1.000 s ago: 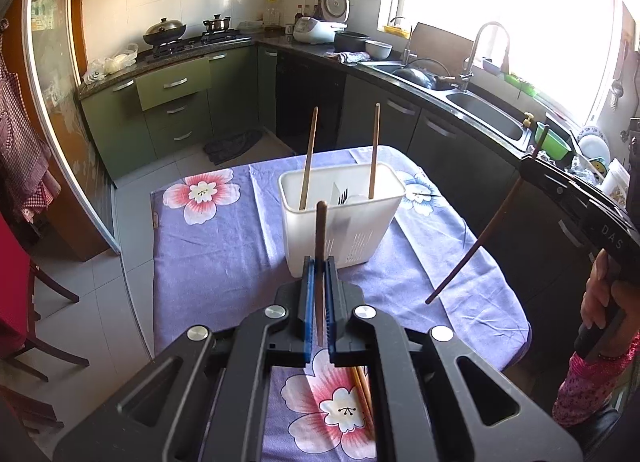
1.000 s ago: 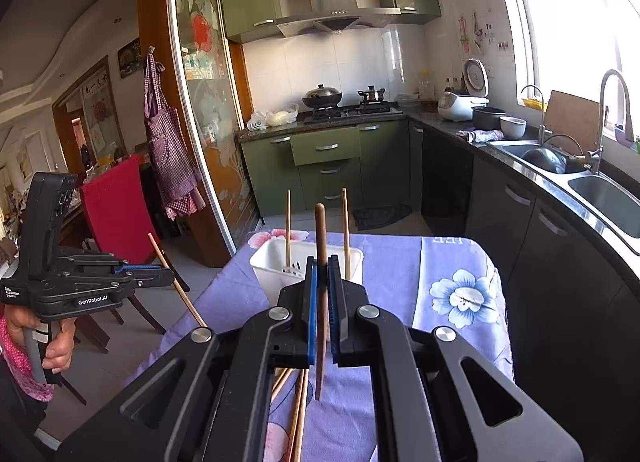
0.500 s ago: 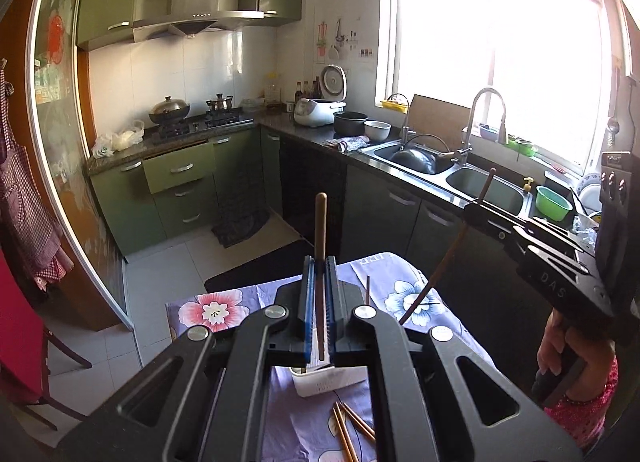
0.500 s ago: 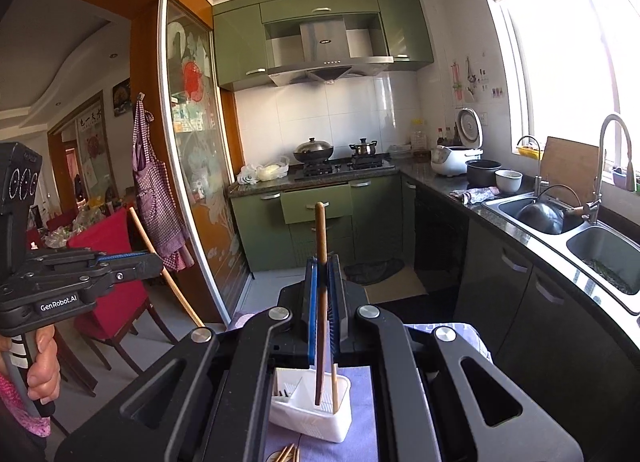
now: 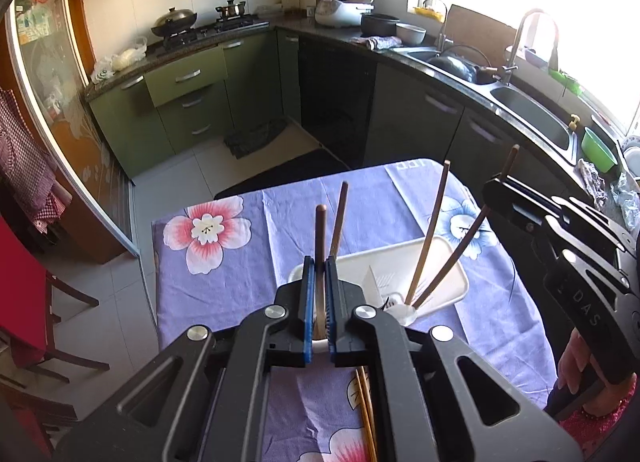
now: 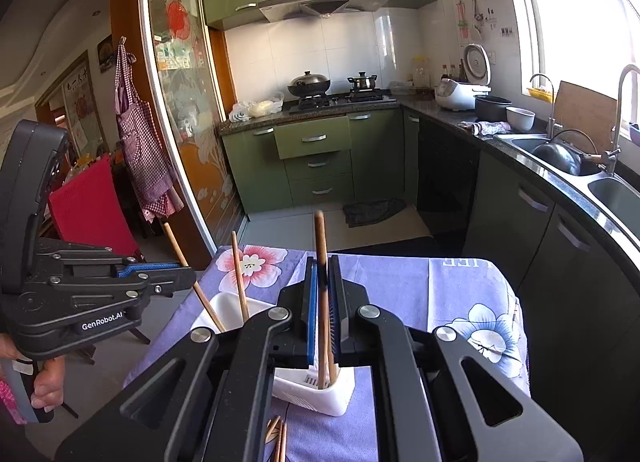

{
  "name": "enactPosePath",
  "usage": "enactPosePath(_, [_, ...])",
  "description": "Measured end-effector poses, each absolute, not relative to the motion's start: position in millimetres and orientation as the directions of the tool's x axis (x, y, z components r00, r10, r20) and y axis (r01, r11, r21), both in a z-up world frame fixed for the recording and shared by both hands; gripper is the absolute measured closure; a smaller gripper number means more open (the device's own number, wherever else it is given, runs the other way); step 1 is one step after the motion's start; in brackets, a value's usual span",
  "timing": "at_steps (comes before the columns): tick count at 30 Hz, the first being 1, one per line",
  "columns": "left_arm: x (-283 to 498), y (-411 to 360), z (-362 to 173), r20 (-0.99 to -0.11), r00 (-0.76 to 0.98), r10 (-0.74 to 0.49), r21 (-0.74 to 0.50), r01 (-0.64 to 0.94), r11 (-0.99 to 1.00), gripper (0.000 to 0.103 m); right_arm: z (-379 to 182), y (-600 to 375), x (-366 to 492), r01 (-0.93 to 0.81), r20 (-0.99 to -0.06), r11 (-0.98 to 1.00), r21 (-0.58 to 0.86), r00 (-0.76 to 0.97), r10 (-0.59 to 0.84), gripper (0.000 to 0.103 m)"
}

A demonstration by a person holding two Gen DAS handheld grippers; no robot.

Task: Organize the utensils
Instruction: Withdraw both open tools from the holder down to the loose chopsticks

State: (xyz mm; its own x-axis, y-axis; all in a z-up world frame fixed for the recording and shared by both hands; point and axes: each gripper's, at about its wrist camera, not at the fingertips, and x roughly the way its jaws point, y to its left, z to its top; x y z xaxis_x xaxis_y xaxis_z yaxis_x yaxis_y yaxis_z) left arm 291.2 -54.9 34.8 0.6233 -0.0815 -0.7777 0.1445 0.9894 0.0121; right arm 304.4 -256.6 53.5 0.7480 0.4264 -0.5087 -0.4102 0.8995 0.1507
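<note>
Now both grippers, left (image 5: pixel 318 302) and right (image 6: pixel 322 314), each pinching a chopstick (image 5: pixel 320 258), should release only once tips sit inside the holder (image 5: pixel 448 286).

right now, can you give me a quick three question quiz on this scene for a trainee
1. True or false: the chopstick in the right gripper has its lower end inside the white holder.
2. How many loose chopsticks stand in that holder, held by no gripper?
3. The spare chopsticks lie: A on the tablecloth, B in the sink, C on the floor.
Key: 1 true; 2 two; 3 A.
</note>
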Motion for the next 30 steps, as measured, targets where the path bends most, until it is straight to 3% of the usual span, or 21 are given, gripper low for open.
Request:
enactPosePath(2, [288, -54, 35, -0.777, 0.625, -0.074, 0.018, 0.14, 0.99, 0.092, 54, -257, 302, -0.417, -0.503, 0.896, 0.15, 0.748, 0.432, 0.082])
enactPosePath(7, [267, -49, 56, -0.742, 0.662, -0.1, -0.006, 0.143, 0.99, 0.086, 77, -269, 269, -0.429, -0.441, 0.891, 0.149, 0.778, 0.448, 0.08])
enactPosePath(9, [253, -47, 63, -0.73, 0.672, -0.119, -0.021, 0.153, 0.988, 0.071, 86, -280, 244, -0.429, -0.41, 0.891, 0.149, 0.793, 0.45, 0.073])
enactPosePath(11, [238, -48, 61, -0.73, 0.671, -0.132, -0.024, 0.168, 0.986, 0.067, 90, -296, 218, -0.421, -0.382, 0.895, 0.148, 0.81, 0.445, 0.072])
enactPosePath(18, [213, -61, -47, -0.874, 0.458, -0.163, -0.071, 0.213, 0.975, 0.068, 31, -346, 151, -0.314, -0.436, 0.939, 0.138, 0.832, 0.342, 0.065])
enactPosePath(21, [218, -65, -104, -0.926, 0.34, -0.164, -0.101, 0.195, 0.976, 0.084, -7, -368, 142, -0.257, -0.503, 0.95, 0.175, 0.807, 0.31, 0.065])
enactPosePath(23, [223, -66, -133, -0.945, 0.28, -0.172, -0.127, 0.173, 0.977, 0.086, -29, -382, 140, -0.231, -0.54, 0.949, 0.212, 0.782, 0.311, 0.065])
enactPosePath(30, [231, -73, -160, -0.952, 0.265, -0.15, -0.114, 0.146, 0.983, 0.087, -71, -390, 145, -0.222, -0.599, 0.939, 0.262, 0.726, 0.339, 0.064])
